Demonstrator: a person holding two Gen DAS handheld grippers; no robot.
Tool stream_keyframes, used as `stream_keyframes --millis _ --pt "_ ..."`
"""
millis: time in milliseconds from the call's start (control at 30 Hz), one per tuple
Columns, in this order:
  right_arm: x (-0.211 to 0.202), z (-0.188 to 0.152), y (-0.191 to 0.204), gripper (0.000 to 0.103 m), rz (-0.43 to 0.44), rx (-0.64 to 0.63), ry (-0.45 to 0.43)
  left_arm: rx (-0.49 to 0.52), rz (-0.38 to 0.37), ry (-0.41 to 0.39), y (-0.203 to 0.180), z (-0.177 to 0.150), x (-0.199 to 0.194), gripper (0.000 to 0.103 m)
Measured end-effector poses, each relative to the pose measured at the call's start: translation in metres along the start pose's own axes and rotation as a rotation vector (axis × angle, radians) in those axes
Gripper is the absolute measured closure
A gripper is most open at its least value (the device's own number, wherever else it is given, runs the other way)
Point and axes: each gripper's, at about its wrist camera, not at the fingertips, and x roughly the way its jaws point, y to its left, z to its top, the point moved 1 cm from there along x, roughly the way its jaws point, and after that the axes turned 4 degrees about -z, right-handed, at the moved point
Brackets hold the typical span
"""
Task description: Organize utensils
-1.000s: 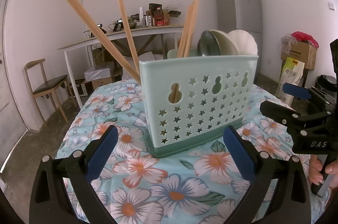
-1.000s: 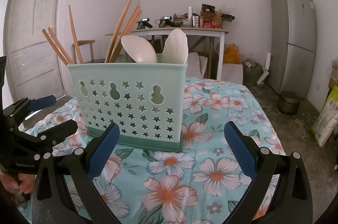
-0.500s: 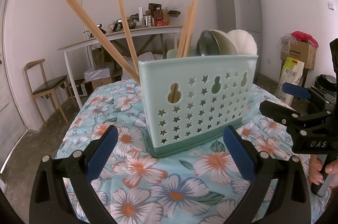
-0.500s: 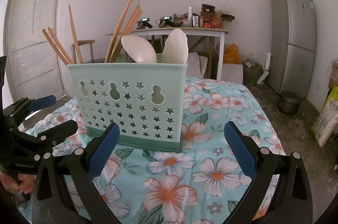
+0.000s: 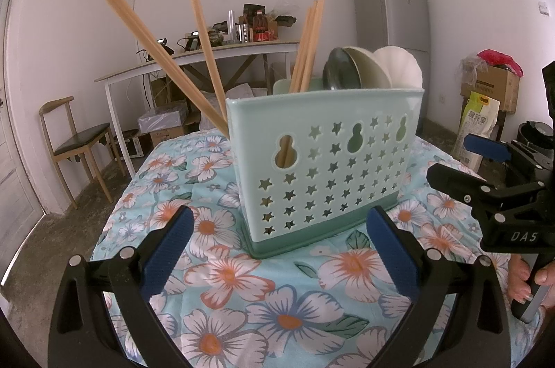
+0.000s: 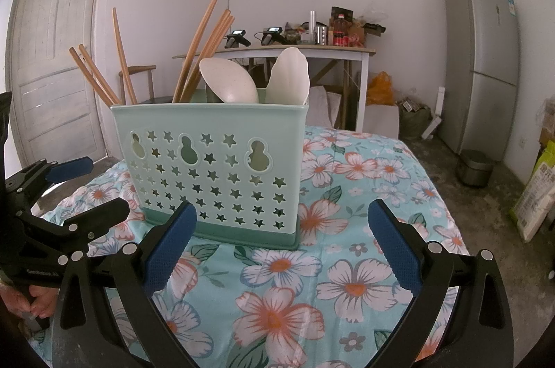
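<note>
**Utensil Caddy Centred Ahead of Both Open Grippers**

Status of task item: mint-green caddy (image 5: 329, 166) standing upright on the floral tablecloth (image 5: 277, 298), perforated wall facing both cameras. Chopsticks (image 5: 204, 45) and spoons (image 5: 360, 69) already seated inside, handles and bowls projecting above the rim. No loose utensil visible on the cloth in either view.

Left gripper (image 5: 277, 250): jaws spread wide, nothing between the blue pads. Caddy at 12 o'clock, slightly toward 1 o'clock, base near the fingertip line but not touching.

Right gripper (image 6: 282, 243): jaws likewise spread wide and empty. Caddy at 11 to 12 o'clock, base just beyond the left pad, apparently apart from it.

Key relation: caddy between and ahead of both tools, long axis running roughly 9 to 3 o'clock across each view, utensil shafts rising toward 12 o'clock. In the left view, chopsticks occupy the 10 to 11 o'clock end, two of them tilted hard outward; spoons at the 1 o'clock end. In the right view, same order: chopsticks at 10 to 11 o'clock, spoons (image 6: 256, 83) nearer 12 o'clock. Judged reach: left gripper nearer the splayed chopsticks, right gripper nearer the spoons.

Judged progress: sorting apparently near completion. Probable remaining step: straightening of the leaning chopsticks; approach from above along the shaft advisable, to avoid tipping the light plastic caddy.
</note>
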Motion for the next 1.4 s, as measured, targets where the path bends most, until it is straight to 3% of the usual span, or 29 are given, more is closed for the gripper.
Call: stream_keyframes --millis 1400 --pt "0.0002 -0.0001 0.0003 0.008 0.0 -0.002 0.0 0.012 0.017 -0.004 0.0013 -0.006 -0.0012 0.005"
